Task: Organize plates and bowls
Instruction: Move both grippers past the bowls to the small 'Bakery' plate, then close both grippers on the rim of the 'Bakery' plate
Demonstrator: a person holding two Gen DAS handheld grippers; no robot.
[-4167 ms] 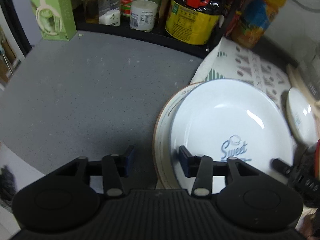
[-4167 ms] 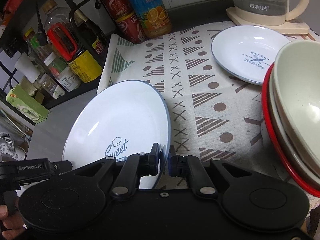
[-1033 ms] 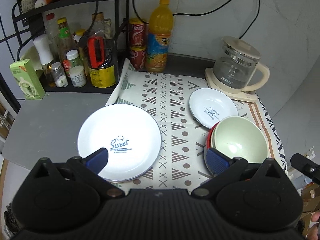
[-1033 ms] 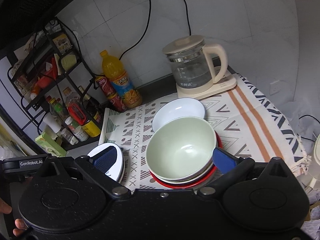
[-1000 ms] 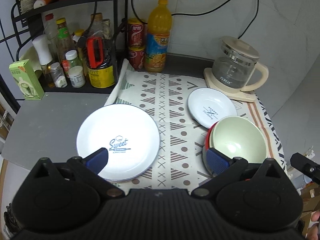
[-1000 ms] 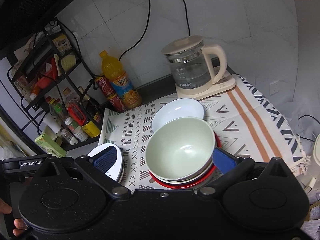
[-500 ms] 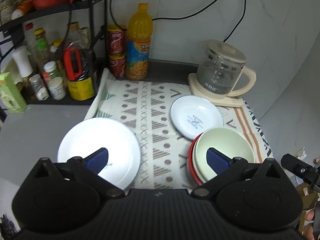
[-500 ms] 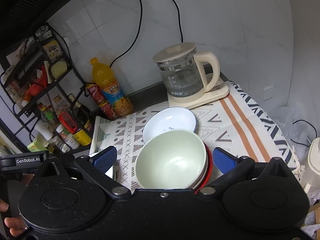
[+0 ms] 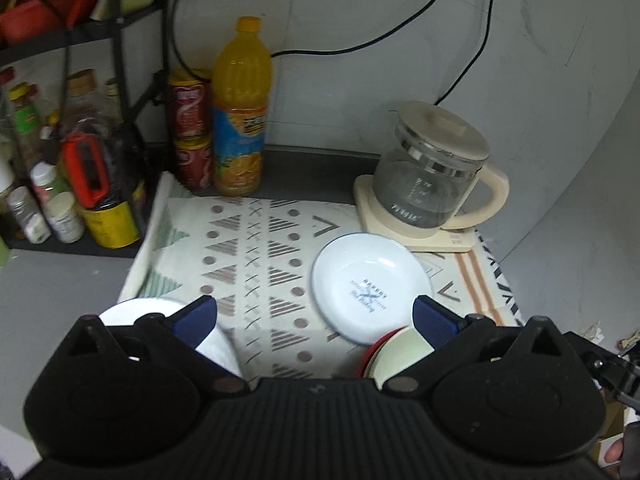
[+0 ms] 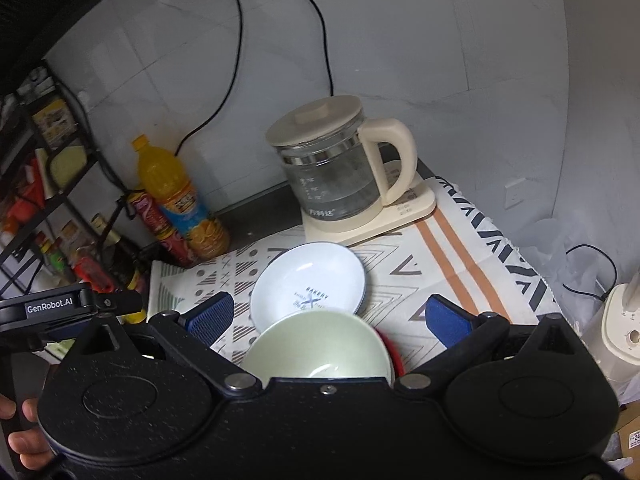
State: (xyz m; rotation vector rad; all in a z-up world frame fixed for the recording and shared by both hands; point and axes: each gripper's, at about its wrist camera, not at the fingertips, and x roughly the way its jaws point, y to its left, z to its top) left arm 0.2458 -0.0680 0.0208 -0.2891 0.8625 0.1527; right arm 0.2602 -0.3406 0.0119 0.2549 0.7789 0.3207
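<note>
Reading from the left, a large white plate point(image 9: 160, 312) is seen at the cloth's point(image 9: 256, 256) left edge, half hidden by the left gripper point(image 9: 314, 320), whose fingers are spread wide and hold nothing. Bare cloth lies between it and the small plate point(image 9: 370, 286), which is overlapped by the stacked bowls point(image 10: 316, 354). The right gripper point(image 10: 328, 316) is likewise spread wide and empty (only its view shows the green bowl's inside). The kettle point(image 10: 340, 168) is set behind.

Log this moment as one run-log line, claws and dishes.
left claw: open, empty | right claw: open, empty | small plate: on cloth by kettle | bowl stack: below right claw | large plate: at cloth's left edge
</note>
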